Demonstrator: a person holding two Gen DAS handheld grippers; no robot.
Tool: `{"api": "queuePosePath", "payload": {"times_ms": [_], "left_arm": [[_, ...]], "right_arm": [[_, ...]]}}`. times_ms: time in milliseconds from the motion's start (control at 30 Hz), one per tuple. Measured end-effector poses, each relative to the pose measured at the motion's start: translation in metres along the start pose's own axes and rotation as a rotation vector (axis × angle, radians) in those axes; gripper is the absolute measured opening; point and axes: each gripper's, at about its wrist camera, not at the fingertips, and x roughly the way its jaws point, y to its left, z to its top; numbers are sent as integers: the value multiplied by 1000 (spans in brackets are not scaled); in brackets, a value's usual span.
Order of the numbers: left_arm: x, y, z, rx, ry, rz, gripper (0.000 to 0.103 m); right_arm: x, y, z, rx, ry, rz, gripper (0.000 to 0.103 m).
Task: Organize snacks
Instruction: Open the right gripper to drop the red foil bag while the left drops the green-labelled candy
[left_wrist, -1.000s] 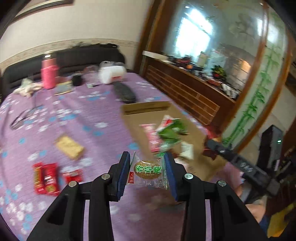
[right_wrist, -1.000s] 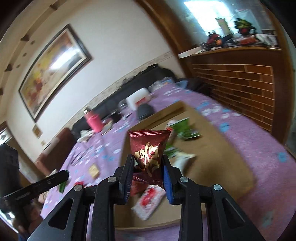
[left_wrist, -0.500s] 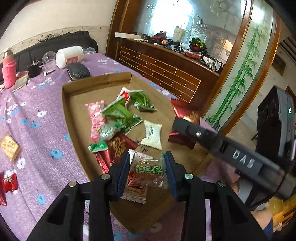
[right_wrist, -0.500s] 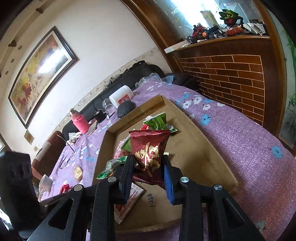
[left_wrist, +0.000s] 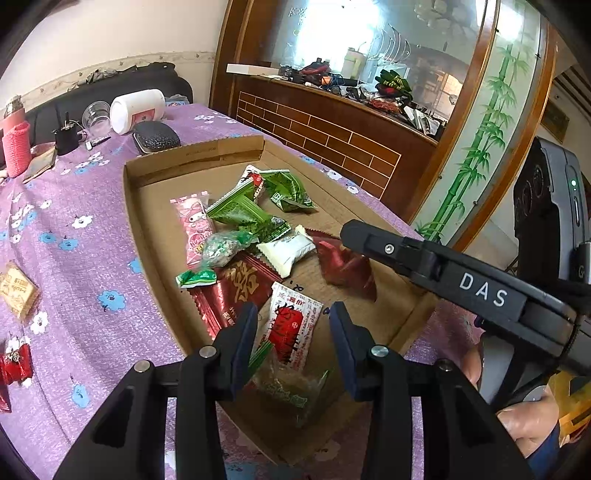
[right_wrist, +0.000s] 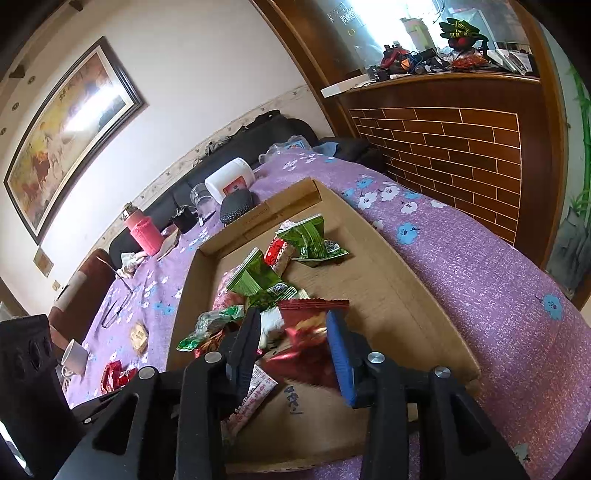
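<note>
A shallow cardboard box (left_wrist: 130, 206) on the purple cloth holds several snack packets: green ones (left_wrist: 236, 212), a pink one (left_wrist: 194, 225), a white one (left_wrist: 286, 251) and a big red one (left_wrist: 236, 291). My left gripper (left_wrist: 293, 334) hangs open over the box's near end. A clear packet with green print (left_wrist: 288, 386) lies loose and blurred below its jaws, beside a white-and-red sachet (left_wrist: 291, 326). My right gripper (right_wrist: 293, 332) is over the same box and its jaws are opening. The dark red packet (right_wrist: 308, 334) sags blurred between them, free of the pads, and rests on the box floor (left_wrist: 345, 266).
Loose snacks lie on the flowered cloth left of the box: a yellow cracker pack (left_wrist: 16, 291) and red packets (left_wrist: 14, 363). Further back stand a pink bottle (left_wrist: 16, 147), a glass (left_wrist: 94, 118), a white jar (left_wrist: 136, 109) and a black case (left_wrist: 155, 134). A hand (left_wrist: 524, 417) grips the right tool.
Both grippers came down over the box. The left one let go of the clear packet, which dropped into the box. The right jaws widened and the red packet slid down.
</note>
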Motion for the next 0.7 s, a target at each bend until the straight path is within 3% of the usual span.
{"api": "queuePosePath", "payload": {"times_ms": [400, 567, 700], "left_arm": [[-15, -1, 7, -23, -31, 12, 40], [-24, -4, 14, -57, 15, -2, 40], [-41, -5, 17, -44, 38, 58, 40]], "right_arm": [[-8, -5, -1, 27, -41, 21, 44], [-10, -4, -1, 24, -44, 32, 47], [-9, -4, -1, 24, -44, 32, 47]]}}
